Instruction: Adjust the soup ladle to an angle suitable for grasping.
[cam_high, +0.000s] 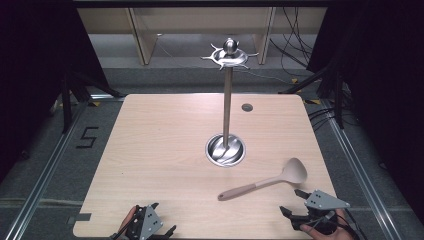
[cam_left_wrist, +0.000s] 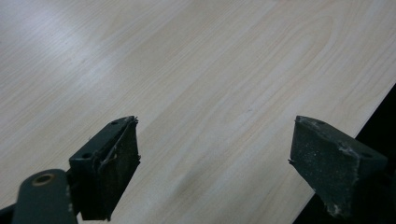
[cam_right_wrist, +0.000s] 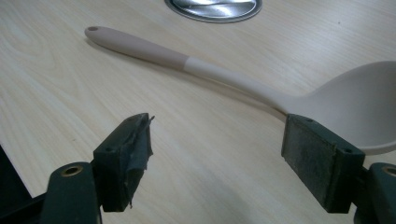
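**Ladle lies free ahead of our right jaws**

We start with the wooden table (cam_high: 165, 150), which carries everything. At its middle stands the steel utensil stand (cam_high: 227, 90), a tall post rising from a round base (cam_high: 226, 150) to a hooked crown at the top.

The beige ladle (cam_high: 265, 182) lies flat on the table, near the base and toward our right front corner. Its bowl points to the far right and its handle runs back toward the table's middle.

Our right gripper (cam_high: 295, 202) sits just behind the ladle's bowl, near the table's edge. In the right gripper view its jaws stand spread wide with bare wood between them. The ladle (cam_right_wrist: 224, 77) lies just ahead of the fingers (cam_right_wrist: 320, 158), crossing in front of them, the bowl beside the right-hand pad; nothing is pinched.

Our left gripper (cam_high: 162, 220) rests at the near left edge, well apart from the ladle. Its fingers (cam_left_wrist: 112, 163) are likewise spread over bare wood.
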